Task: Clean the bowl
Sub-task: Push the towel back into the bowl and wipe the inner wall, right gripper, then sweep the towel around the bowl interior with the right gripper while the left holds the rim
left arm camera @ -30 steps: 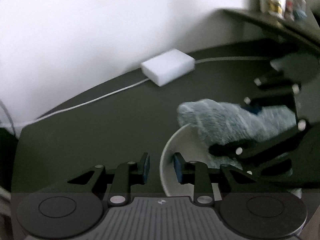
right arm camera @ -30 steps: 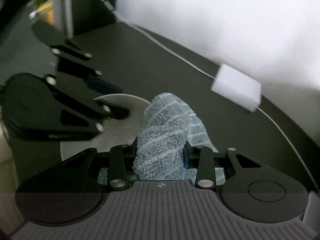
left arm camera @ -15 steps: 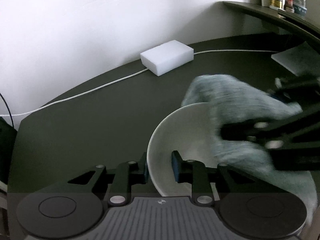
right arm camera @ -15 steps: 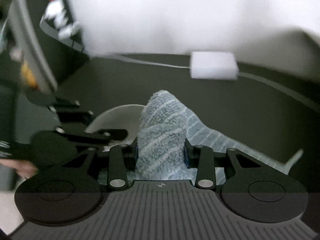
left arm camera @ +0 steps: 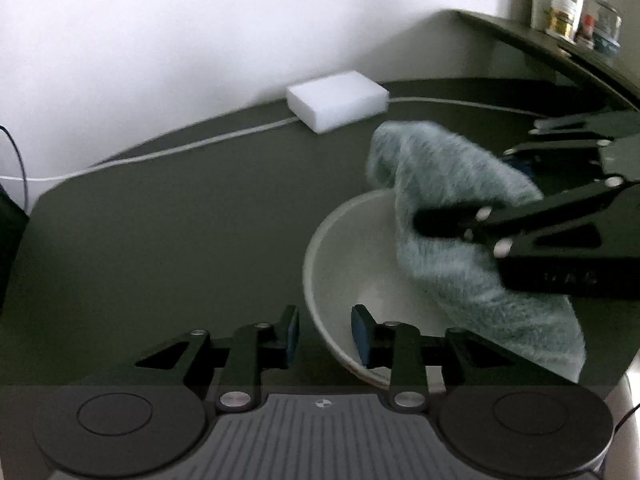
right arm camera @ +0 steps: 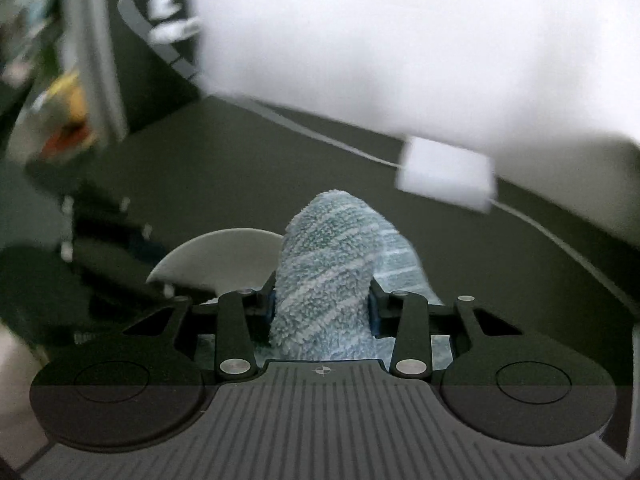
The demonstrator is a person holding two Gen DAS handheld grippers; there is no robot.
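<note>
Desk (left arm camera: 160,240) lay bare to the left & front of the bowl (left arm camera: 344,264); wide room there for a tool to pass. At the back, a white block (left arm camera: 338,100) w/ its cable (left arm camera: 180,148) ran along the wall, well apart from the bowl. Bowl's right half was taken up by the cloth (left arm camera: 448,200) & the right tool (right arm camera: 320,308) clamped on it; only the left inner side stayed free. Left tool (left arm camera: 325,336) sat astride the near rim, one finger inside, one outside, blocking that edge. Shelf (left arm camera: 560,44) w/ jars overhung the far right corner. Left side of the right wrist view was blurred, cluttered; cannot tell what stood there.
</note>
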